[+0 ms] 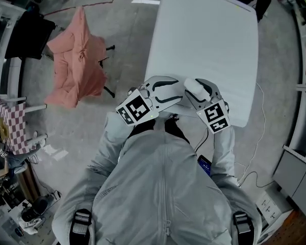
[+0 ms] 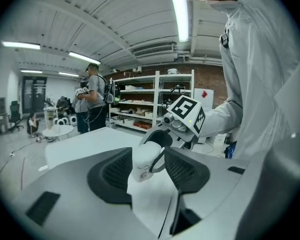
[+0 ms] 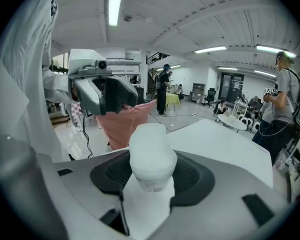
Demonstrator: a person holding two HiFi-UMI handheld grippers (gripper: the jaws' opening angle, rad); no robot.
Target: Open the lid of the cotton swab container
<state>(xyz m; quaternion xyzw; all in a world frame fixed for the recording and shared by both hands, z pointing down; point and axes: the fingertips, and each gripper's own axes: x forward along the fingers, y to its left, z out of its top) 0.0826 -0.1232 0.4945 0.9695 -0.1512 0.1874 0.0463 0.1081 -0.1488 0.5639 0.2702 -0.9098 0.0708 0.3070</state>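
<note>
While right hand-held gripper (image 3: 151, 183) clamps container (image 3: 151, 154) — left one (image 2: 149, 178) gapes

A white table (image 1: 204, 45) stands on a glossy grey floor (image 1: 127, 34), with a pink cloth (image 1: 76, 68) draped nearby. White shelving (image 2: 155, 99) lines a brick wall (image 2: 210, 79) under ceiling strip lights (image 2: 180, 14).

The table (image 1: 204, 45) stands straight ahead of the person, with a cloth-draped stand (image 1: 76, 65) on the floor to its left. Over the table's near edge the left gripper (image 1: 172, 92) and right gripper (image 1: 195, 90) meet tip to tip. The cotton swab container (image 3: 151, 156) sits clamped between the right gripper's jaws and reaches in between the left's, which stand apart. Beyond the table's far end stands a shelf rack (image 2: 155, 101).
</note>
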